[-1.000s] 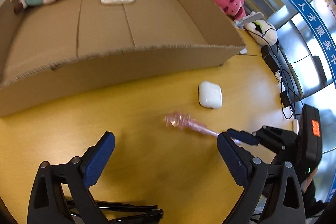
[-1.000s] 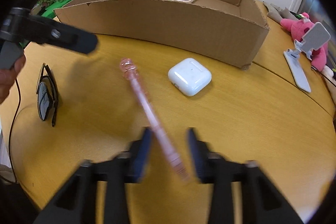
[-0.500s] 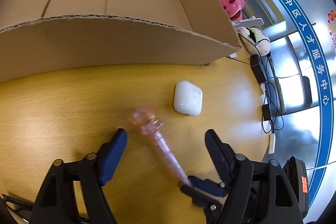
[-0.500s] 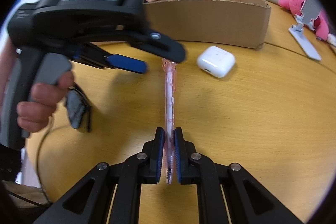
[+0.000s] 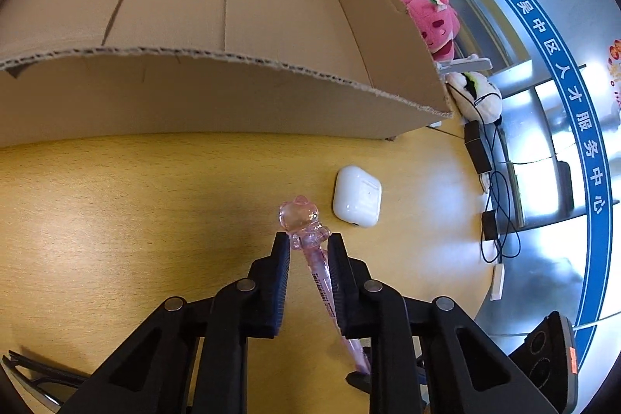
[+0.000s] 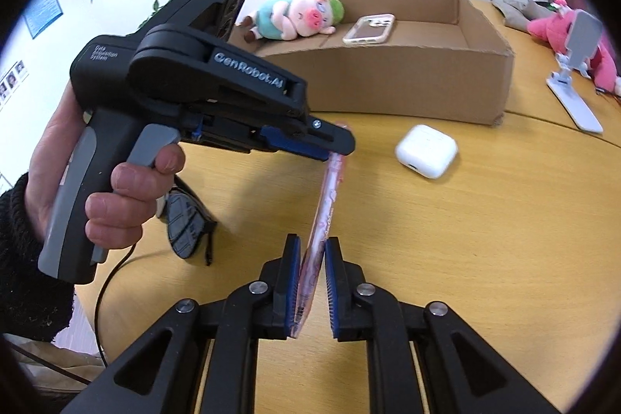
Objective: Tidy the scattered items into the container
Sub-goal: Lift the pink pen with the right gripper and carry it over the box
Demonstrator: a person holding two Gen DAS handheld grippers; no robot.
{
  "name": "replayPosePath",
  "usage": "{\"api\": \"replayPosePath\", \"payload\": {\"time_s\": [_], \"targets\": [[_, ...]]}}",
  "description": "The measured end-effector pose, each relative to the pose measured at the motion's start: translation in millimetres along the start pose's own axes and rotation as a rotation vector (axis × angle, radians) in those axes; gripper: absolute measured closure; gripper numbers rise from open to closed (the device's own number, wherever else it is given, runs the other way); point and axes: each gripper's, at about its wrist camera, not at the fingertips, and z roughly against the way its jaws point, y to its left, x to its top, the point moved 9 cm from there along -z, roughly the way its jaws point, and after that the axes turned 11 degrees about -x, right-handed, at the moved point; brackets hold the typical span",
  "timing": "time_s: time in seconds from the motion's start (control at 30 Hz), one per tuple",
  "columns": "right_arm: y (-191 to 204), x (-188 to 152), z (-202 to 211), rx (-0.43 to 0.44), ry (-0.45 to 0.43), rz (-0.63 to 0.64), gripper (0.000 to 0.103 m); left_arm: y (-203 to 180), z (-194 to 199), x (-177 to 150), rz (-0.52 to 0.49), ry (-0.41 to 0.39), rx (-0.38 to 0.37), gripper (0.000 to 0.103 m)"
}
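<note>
While the pink pen (image 5: 315, 264) is held above the table (image 5: 116, 220), a handover between the 2 tools appears to be under way. The left gripper (image 5: 308, 243) is clamped on the pen just below its moulded figure top, as the left wrist view shows. In the right wrist view, the right gripper (image 6: 312, 251) has its jaws slightly parted around the lower barrel; one pad seems to touch the pen while a gap shows on the other side, so a release is judged likely, though it cannot be told for certain.

As for progress, 2 items are already seen inside the cardboard box (image 5: 271, 64) at the far side: a plush pig (image 6: 299, 16) at the far left and a phone case (image 6: 370, 28) beside it. Left outside are the pen, a white earbud case (image 5: 357, 196) lying on the table just right of the pen's top and near the box's front wall, and a pair of dark glasses (image 6: 188, 220) on the near left. The task is therefore judged to be roughly at its midpoint.

The pen is slim, translucent pink, patterned along its barrel, and topped with a small clear-pink cat-like figure. It is tilted, not upright.
</note>
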Motion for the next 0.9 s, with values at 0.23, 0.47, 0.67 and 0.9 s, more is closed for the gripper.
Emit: {"api": "replayPosePath", "payload": {"time_s": [0.23,0.47,0.67,0.9], "targets": [[3,5,3,0.025,-0.017,-0.011,0.091,-3,13,3,-0.02,-0.04,-0.006,0.084],[10,35,16,0.018,-0.101,0.031,0.092,-31,52,24,-0.107,-0.146,-0.006,0.084],[13,95,33,-0.006,-0.207,0.089,0.092,-78,96,78,-0.235,-0.227,0.005,0.084],[-1,191,45,-0.051,-0.314,0.104,0.092,-129,128,172,-0.376,-0.275,0.027,0.084]]}}
